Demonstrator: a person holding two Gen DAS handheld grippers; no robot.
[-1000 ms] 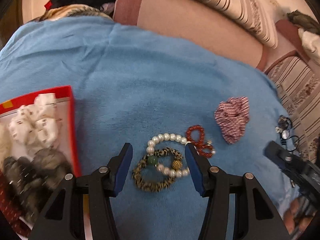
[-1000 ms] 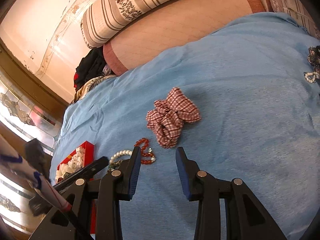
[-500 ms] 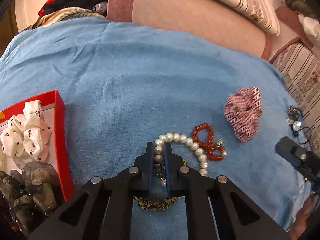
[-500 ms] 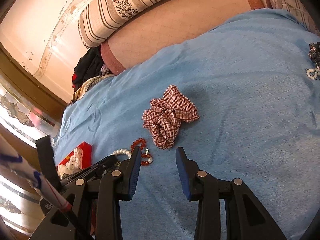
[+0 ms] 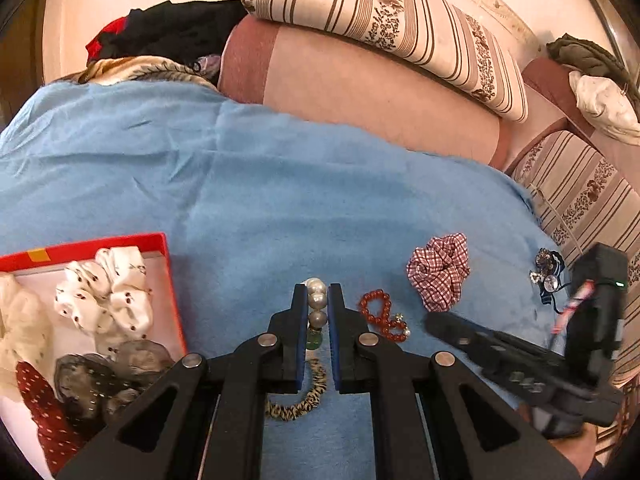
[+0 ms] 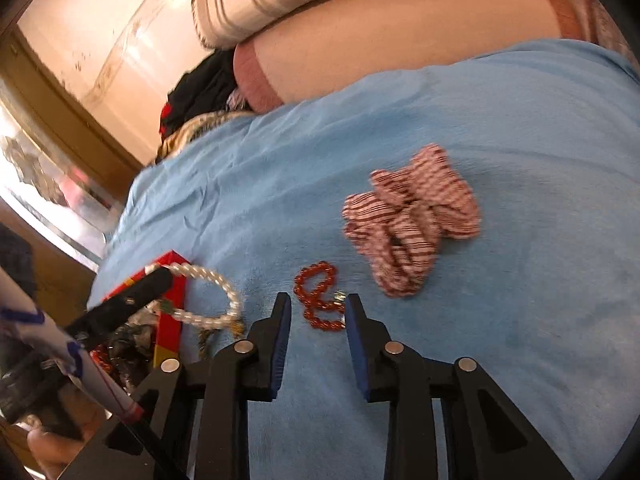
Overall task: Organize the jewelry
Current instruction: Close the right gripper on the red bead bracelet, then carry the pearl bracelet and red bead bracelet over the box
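Observation:
My left gripper [image 5: 316,304] is shut on a pearl bracelet [image 5: 315,300] and holds it just above the blue blanket [image 5: 280,200]. A leopard-print band [image 5: 304,400] trails beneath the jaws. In the right wrist view the pearl bracelet [image 6: 216,292] loops out from the left gripper [image 6: 158,280] beside the red box [image 6: 172,308]. My right gripper [image 6: 316,312] straddles a red bead bracelet [image 6: 318,300] lying on the blanket. Its jaws are closing, and the pads stand apart from the beads. The red bead bracelet [image 5: 380,316] lies just right of my left fingers.
The red box [image 5: 172,300] at the left holds several fabric scrunchies. A red checked scrunchie [image 5: 438,276] [image 6: 412,224] lies beyond the beads. Dark hair ties with gems [image 5: 548,276] sit at the blanket's right edge. Striped bolsters [image 5: 380,28] and clothes line the far side.
My left gripper shut on the pearl bracelet and rose with it, the leopard band dangling. My right gripper slid left from the checked scrunchie to the red beads and its jaws narrowed.

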